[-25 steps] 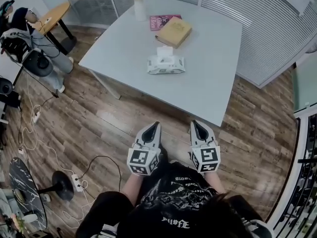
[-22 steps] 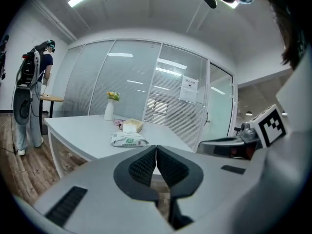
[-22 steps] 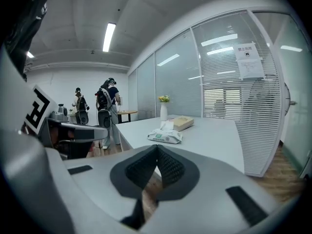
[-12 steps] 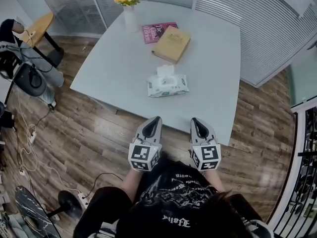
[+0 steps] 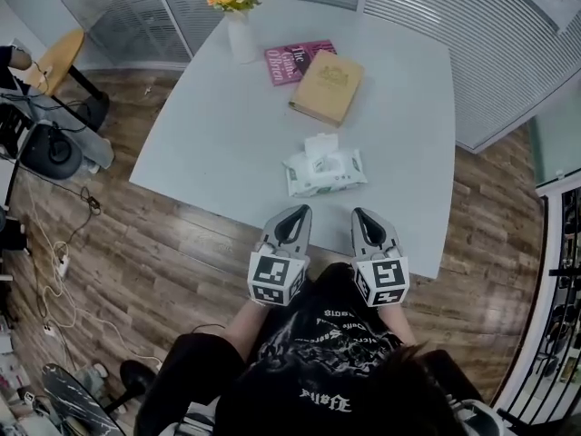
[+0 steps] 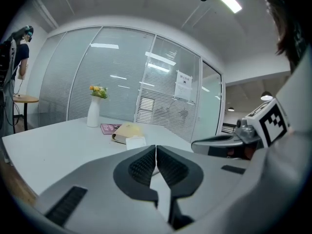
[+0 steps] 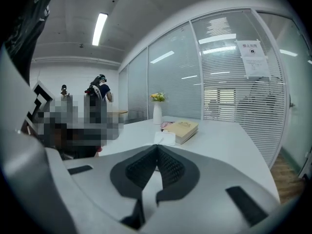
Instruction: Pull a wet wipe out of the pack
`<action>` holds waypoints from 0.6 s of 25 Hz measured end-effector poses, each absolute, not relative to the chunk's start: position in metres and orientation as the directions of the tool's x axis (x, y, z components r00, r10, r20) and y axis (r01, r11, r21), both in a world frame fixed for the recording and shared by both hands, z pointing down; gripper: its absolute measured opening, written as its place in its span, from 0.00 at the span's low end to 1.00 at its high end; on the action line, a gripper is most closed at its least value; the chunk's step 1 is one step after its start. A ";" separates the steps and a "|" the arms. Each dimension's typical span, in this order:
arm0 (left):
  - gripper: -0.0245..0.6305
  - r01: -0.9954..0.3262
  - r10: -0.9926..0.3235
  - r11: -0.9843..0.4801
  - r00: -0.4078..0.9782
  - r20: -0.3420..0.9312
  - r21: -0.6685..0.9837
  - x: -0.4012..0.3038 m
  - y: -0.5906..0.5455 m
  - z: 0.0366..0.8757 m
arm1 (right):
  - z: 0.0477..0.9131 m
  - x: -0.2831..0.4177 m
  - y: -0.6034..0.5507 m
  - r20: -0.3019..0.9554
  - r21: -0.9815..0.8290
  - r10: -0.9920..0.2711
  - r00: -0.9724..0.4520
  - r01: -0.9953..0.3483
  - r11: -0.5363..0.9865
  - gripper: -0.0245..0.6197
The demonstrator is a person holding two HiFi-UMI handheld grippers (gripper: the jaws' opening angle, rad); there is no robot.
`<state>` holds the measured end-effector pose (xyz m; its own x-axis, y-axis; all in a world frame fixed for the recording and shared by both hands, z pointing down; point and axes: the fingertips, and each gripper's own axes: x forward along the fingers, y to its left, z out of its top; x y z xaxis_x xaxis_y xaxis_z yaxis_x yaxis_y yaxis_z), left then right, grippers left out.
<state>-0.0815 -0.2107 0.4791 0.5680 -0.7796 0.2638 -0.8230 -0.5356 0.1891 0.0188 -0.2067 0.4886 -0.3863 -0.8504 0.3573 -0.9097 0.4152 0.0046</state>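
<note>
A white wet wipe pack (image 5: 325,171) lies on the pale table (image 5: 236,125), with one wipe (image 5: 320,144) standing up from its top. The wipe (image 6: 136,142) peeks over the jaws in the left gripper view, and the same wipe (image 7: 165,138) shows in the right gripper view. My left gripper (image 5: 296,213) sits at the table's near edge, short of the pack, shut with nothing in it. My right gripper (image 5: 365,216) hovers beside it, also shut and empty. Both point at the pack.
Behind the pack lie a tan book (image 5: 329,87) and a pink book (image 5: 298,61). A white vase with flowers (image 5: 238,24) stands at the far edge. Wooden floor with cables (image 5: 54,262) spreads to the left; glass walls with blinds (image 5: 508,53) stand beyond the table.
Both grippers have come forward from over the wooden floor to the table's near edge, closer to the pack. Their jaws stayed shut.
</note>
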 end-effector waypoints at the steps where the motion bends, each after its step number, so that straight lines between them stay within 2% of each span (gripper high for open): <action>1: 0.05 -0.822 -0.778 -0.537 0.570 0.266 0.189 -0.081 -0.214 0.479 | 0.490 0.017 -0.210 0.362 0.004 -0.847 -0.389 -0.908 0.419 0.04; 15: 0.05 -0.849 -0.768 -0.494 0.527 0.365 0.186 -0.059 -0.280 0.495 | 0.486 0.026 -0.298 0.374 -0.006 -0.806 -0.459 -0.870 0.493 0.04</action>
<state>-0.0589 -0.2798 0.4952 0.5267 -0.7676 0.3652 -0.8492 -0.4944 0.1856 0.0260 -0.2975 0.4859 -0.4589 -0.8062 0.3735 -0.8703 0.4926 -0.0061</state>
